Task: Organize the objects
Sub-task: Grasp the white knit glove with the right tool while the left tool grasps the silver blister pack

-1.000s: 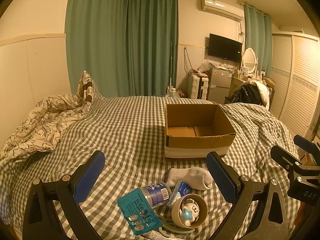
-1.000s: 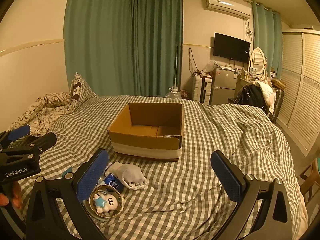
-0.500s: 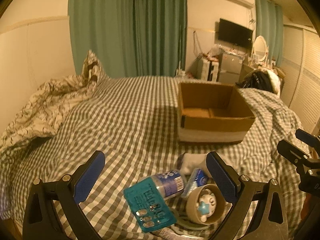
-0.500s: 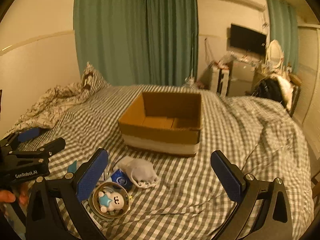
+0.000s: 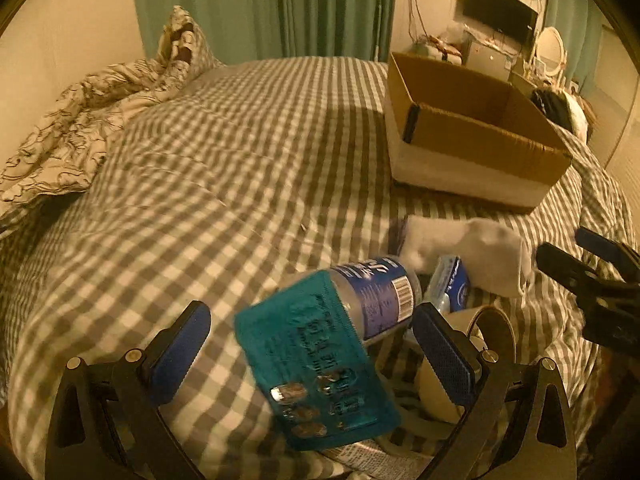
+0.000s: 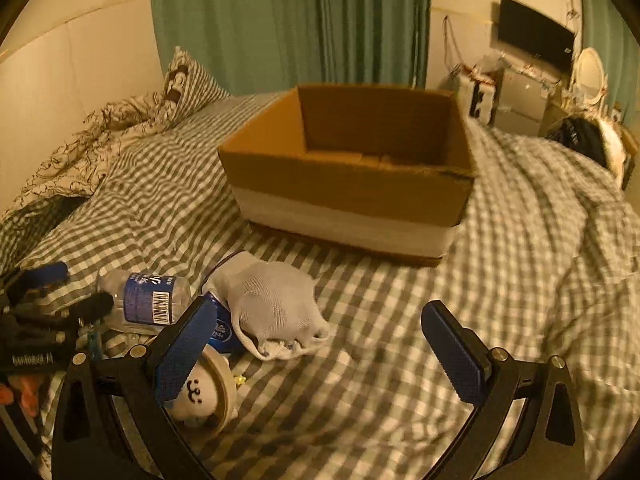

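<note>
1. Grippers hover low over a checked bed cover (image 5: 224, 168), both with blue-padded jaws spread wide and holding nothing.
2. Left gripper (image 5: 312, 344) points forward over the near clutter, a teal blister pack (image 5: 316, 364) lying between its fingers; print on the pack is too blurred to read.
3. Right gripper (image 6: 320, 344) faces the cardboard box (image 6: 352, 176), its left finger in front of a round tub with a cartoon-face toy (image 6: 200, 392).
4. Plastic bottle (image 6: 144, 300) lies on its side at near left, blue label and barcode showing, lettering unreadable.
5. White sock (image 6: 276, 308) rests just right of the bottle, overlapping a small blue packet (image 6: 220, 332) whose logo cannot be made out.
6. Box stands open and upright farther back on the bed, a pale band around its base, well apart from the clutter.
7. Left tool's body, seen at the left edge of the right view, carries white lettering that appears to read "GenRobot.AI".
</note>
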`<state>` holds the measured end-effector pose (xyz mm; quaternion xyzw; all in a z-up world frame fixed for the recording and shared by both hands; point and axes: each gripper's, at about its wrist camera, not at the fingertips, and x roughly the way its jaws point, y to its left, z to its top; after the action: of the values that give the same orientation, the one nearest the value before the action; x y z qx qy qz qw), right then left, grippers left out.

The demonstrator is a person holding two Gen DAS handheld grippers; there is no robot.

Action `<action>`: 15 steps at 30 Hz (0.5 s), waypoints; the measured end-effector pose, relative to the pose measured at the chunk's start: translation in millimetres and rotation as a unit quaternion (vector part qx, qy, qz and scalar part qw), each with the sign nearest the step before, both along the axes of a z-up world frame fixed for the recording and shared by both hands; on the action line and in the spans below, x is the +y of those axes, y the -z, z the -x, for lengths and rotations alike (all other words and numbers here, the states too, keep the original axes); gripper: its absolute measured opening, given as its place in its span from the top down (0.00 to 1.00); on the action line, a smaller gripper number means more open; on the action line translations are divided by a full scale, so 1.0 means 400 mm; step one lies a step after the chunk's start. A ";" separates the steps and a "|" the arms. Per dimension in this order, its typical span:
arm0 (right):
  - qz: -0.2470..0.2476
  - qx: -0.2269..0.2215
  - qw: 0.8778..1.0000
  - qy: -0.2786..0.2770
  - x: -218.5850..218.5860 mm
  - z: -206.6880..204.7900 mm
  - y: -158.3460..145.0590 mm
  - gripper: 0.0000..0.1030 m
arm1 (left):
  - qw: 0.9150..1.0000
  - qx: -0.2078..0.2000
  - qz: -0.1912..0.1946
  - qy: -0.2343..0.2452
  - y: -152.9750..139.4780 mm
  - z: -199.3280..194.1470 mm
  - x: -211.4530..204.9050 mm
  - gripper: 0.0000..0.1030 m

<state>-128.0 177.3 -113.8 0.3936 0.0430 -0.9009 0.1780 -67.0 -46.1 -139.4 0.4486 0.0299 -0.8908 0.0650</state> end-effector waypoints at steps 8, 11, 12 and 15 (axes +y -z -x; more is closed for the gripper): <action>0.007 -0.044 0.998 -0.041 -0.041 0.037 0.088 0.25 | 0.999 -0.041 0.001 0.004 0.039 -0.004 -0.002 0.00; 0.013 -0.047 0.997 -0.056 -0.048 0.031 0.096 0.39 | 0.999 -0.040 0.001 0.005 0.036 -0.009 -0.003 0.01; 0.009 -0.043 0.997 -0.058 -0.048 0.027 0.095 0.39 | 0.999 -0.043 0.006 0.006 0.039 -0.010 0.000 0.03; 0.003 -0.039 0.997 -0.061 -0.048 0.013 0.092 0.43 | 0.999 -0.050 0.008 0.013 0.045 -0.013 0.002 0.14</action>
<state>-133.1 158.0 -150.5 0.4246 0.0571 -0.8725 0.2350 -61.8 -45.4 -157.6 0.4928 0.0135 -0.8681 0.0580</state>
